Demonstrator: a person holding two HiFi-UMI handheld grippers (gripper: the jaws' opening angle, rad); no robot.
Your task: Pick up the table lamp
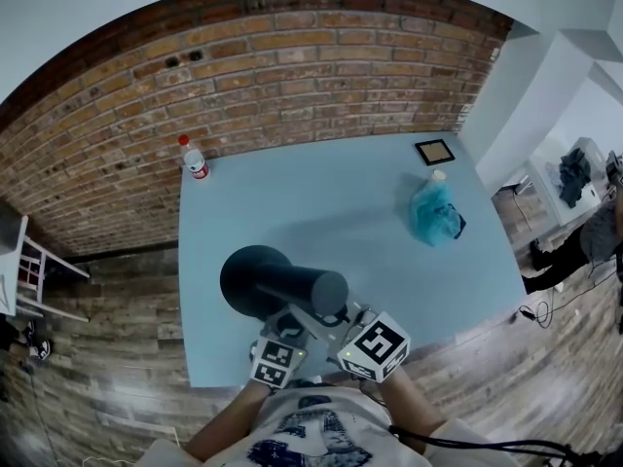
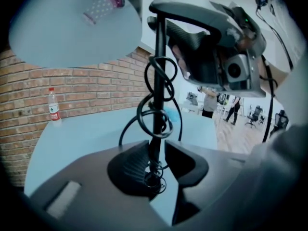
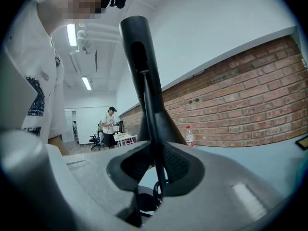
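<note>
- Lamp (image 1: 282,285): dark, at the near edge of the worktop (image 1: 321,212), left of that edge's middle; lifted or standing, cannot tell.
- Shade (image 2: 72,28): round, dark outside and pale inside, over the worktop's near-left part.
- Stem (image 2: 157,81): thin, dark, upright over the worktop's near edge.
- Cable (image 2: 144,112): black, looped in loose coils round the stem, above the worktop's near edge.
- Left gripper (image 2: 156,153): at the worktop's near edge, pointing slightly down toward it; jaws nearly closed round the stem, a thin strip of worktop showing between stem and right-hand pad, so no full pinch seen.
- Right gripper (image 3: 153,165): at the worktop's near edge, just right of the left one, about level; jaws drawn in onto the stem, ribbed pads against it on both sides.
- Bottle (image 1: 196,161): clear, red cap and label, upright at the worktop's far-left corner.
- Frame (image 1: 434,151): small, square, dark-rimmed, flat at the worktop's far-right corner.
- Bag (image 1: 435,214): crumpled, teal, on the worktop's right side, just nearer than the frame.
- Wall (image 1: 243,76): red brick, along the worktop's far edge.
</note>
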